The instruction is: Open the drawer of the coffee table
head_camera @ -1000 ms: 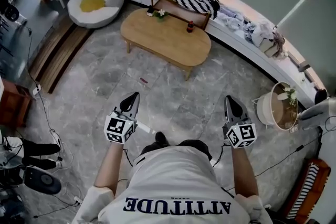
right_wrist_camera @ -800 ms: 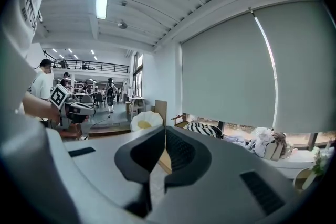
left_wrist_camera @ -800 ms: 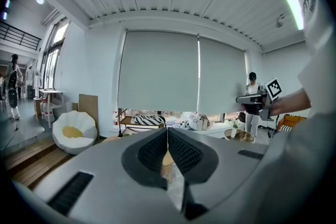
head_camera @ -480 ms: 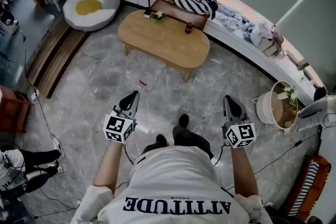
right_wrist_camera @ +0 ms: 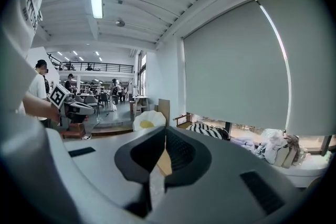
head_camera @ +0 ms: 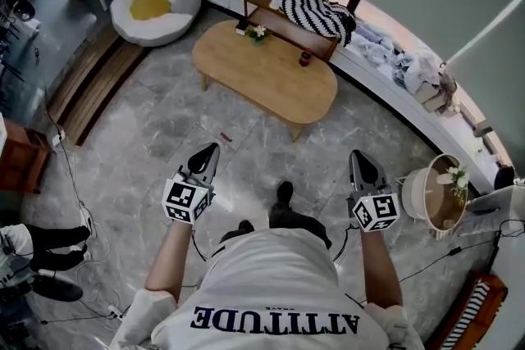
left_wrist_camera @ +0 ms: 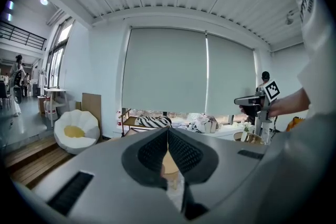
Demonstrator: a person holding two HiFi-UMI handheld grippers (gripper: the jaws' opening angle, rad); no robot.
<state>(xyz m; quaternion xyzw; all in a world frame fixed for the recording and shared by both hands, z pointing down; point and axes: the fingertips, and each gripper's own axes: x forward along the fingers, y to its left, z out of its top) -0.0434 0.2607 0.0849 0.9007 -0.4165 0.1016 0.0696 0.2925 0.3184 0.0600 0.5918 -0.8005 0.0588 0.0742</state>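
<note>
Grey jaws on the left gripper [head_camera: 211, 149] are pressed tight together, tip to tip, and nothing is between them. The right gripper [head_camera: 358, 154] is the same: its jaws are closed and hold nothing. Each one is held out in front of the person, up in the air, and touches nothing. They are well apart, one on each side of the person's black shoes [head_camera: 283, 199]. Both point toward the coffee table [head_camera: 271, 82].

The grey stone floor [head_camera: 164, 127] lies under them. The wooden coffee table stands further ahead, well away from both grippers. Its top is long and round at the ends. Its drawer cannot be seen from above. A small pot of flowers [head_camera: 257, 32] and a little dark bottle [head_camera: 305, 57] stand on the far edge of the table. Behind the table is a low wooden shelf [head_camera: 275, 12] with a black and white striped cloth [head_camera: 316, 8] on it. A white and yellow egg-shaped seat [head_camera: 156, 2] sits to the left.
</note>
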